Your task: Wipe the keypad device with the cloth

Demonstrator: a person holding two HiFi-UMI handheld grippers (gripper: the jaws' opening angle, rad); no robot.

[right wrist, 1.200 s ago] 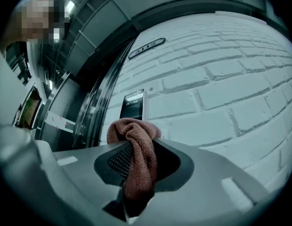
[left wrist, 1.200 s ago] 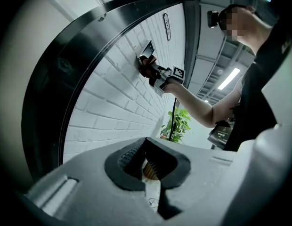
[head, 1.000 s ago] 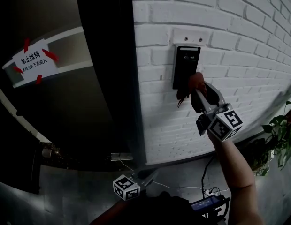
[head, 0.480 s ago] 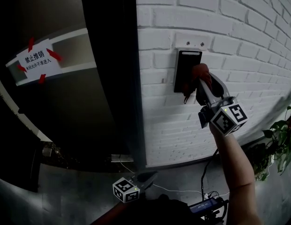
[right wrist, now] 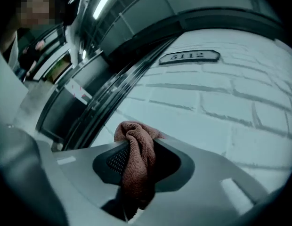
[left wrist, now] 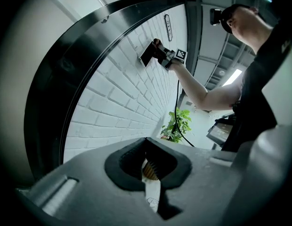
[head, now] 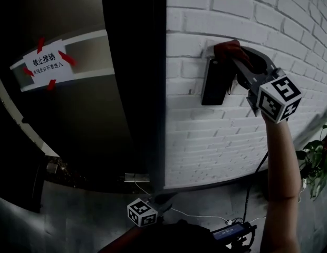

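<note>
Right gripper (head: 238, 58) raised from lower side of keypad device (head: 213, 86) to its top. Cloth (head: 228, 48) clamped in jaws, pressed against device's upper edge on brick wall (head: 216, 141). Left gripper (left wrist: 150, 171) held low, jaws closed, empty.

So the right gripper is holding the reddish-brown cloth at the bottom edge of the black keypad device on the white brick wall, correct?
Not quite. The right gripper is holding the reddish-brown cloth at the top edge of the black keypad device, not the bottom edge. The head view shows this, with the device on the white brick wall.
</note>
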